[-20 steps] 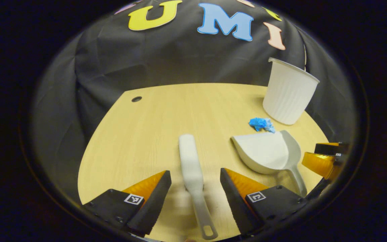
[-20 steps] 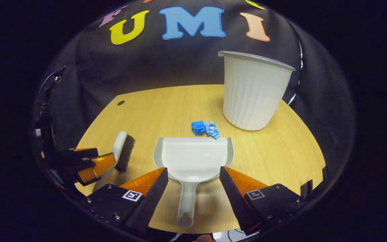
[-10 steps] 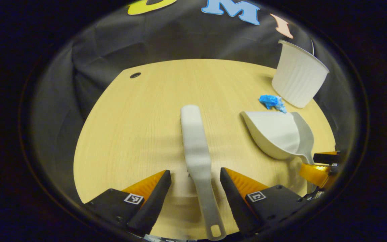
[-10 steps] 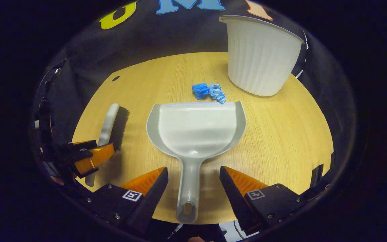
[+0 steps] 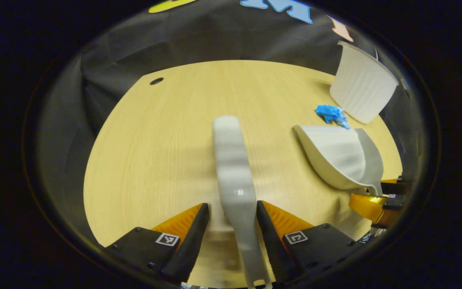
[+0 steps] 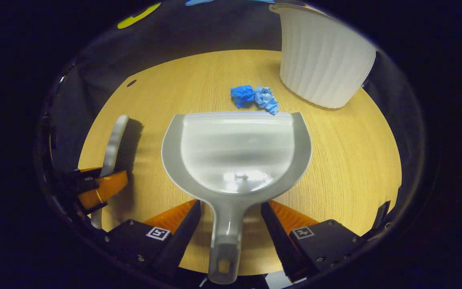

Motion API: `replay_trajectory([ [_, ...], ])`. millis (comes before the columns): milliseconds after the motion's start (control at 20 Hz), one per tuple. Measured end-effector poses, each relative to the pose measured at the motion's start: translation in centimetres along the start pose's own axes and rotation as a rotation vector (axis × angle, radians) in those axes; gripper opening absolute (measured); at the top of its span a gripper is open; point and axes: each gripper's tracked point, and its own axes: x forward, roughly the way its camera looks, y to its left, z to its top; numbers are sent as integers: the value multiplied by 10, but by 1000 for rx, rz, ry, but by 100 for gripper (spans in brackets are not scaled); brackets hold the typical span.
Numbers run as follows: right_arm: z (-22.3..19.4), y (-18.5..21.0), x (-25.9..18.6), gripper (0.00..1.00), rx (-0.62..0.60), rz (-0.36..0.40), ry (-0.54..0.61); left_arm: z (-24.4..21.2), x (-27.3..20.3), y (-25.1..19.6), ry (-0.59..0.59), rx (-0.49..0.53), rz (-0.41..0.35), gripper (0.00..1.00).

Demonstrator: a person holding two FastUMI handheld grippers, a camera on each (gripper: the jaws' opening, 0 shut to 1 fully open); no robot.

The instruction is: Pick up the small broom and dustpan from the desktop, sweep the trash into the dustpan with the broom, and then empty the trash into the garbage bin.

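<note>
Broom and dustpan handles now lie deeper between both spread tongs.

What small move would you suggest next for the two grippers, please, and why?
Probably close both. The left gripper straddles the white plastic broom's handle and the right gripper straddles the grey plastic dustpan's handle, fingers apart, both tools lying on the wooden desktop.
</note>
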Motion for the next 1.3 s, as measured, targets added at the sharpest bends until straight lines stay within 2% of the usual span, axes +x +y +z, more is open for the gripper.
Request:
replay_trajectory([
  [100, 2, -3, 3, 83, -18, -17, -3, 0, 6, 1, 11, -5, 5, 81],
  [150, 2, -5, 4, 82, -27, -23, -5, 0, 7, 2, 11, -4, 8, 79],
  [200, 2, -5, 4, 74, -36, -25, -6, 1, 9, 2, 14, -1, 8, 72],
  [250, 1, -8, 2, 74, -43, -34, -6, -1, 10, 1, 21, 2, 4, 65],
  [300, 1, -11, 2, 60, -52, -50, -11, -1, 12, 2, 28, 4, 13, 64],
  [350, 0, -11, 7, 50, -65, -61, -11, 0, 14, 1, 23, 13, 13, 58],
  [400, 0, -11, 6, 43, -75, -61, -11, 2, 14, 3, 21, 20, 22, 52],
  [450, 0, -12, 5, 43, -78, -67, -10, 5, 14, 2, 18, 28, 22, 43],
  [500, 1, -11, 0, 35, -83, -61, -14, 5, 14, 2, 19, 40, 23, 47],
  [800, -3, -20, 0, 35, -126, -63, -15, 18, 15, -4, -3, 96, -13, 39],
  [1050, -11, -29, -5, 35, -107, -78, -13, 39, 18, -17, -12, 151, -76, 39],
  [1300, -13, -41, -11, 35, -105, -63, -3, 80, 27, -36, -35, 237, -115, 38],
])
